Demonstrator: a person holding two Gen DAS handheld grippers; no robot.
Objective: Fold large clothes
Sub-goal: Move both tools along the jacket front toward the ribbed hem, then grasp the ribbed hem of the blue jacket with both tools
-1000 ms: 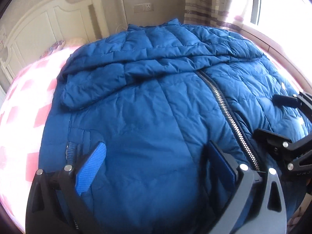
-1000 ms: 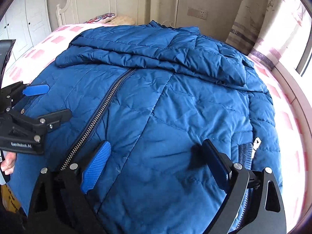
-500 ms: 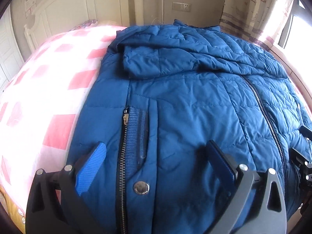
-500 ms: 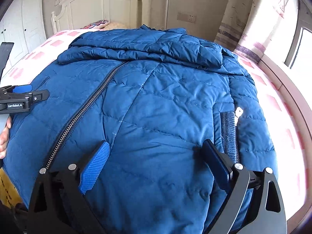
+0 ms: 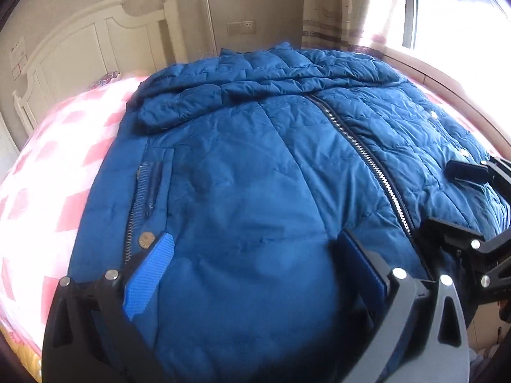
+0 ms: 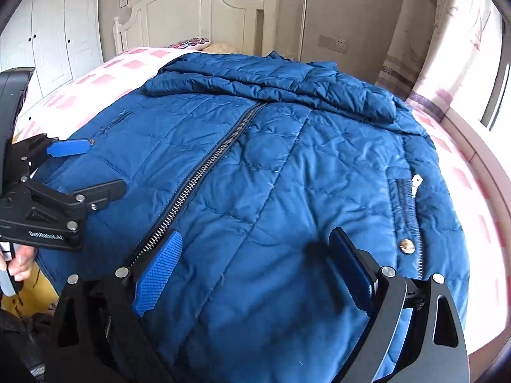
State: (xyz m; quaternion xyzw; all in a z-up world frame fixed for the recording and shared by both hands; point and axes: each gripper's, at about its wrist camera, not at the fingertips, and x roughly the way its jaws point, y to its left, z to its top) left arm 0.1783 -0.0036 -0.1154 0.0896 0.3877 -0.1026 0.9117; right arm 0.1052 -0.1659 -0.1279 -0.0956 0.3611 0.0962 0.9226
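Note:
A large blue puffer jacket (image 5: 255, 159) (image 6: 287, 159) lies front up on the bed, zipped, with its sleeves folded across the chest. Its zipper (image 5: 361, 146) (image 6: 207, 172) runs down the middle. My left gripper (image 5: 255, 271) is open just above the hem, right of the left pocket (image 5: 147, 188); the right wrist view has it at the left edge (image 6: 86, 169). My right gripper (image 6: 255, 269) is open over the hem between the zipper and the right pocket (image 6: 408, 210); the left wrist view shows it at the right (image 5: 456, 202). Neither pinches cloth.
The bed has a pink-and-white checked sheet (image 5: 48, 191) (image 6: 463, 166) and a white headboard (image 5: 80, 48) (image 6: 191, 9). A window (image 5: 447, 16) and curtain (image 6: 447, 48) are on the right, white wardrobes (image 6: 48, 32) on the left. A person's hand (image 6: 19, 261) holds the left gripper.
Both grippers slid sideways along the hem. The left went out toward the left pocket, then came partway back toward the zipper. Both stayed open and now stand closer together.

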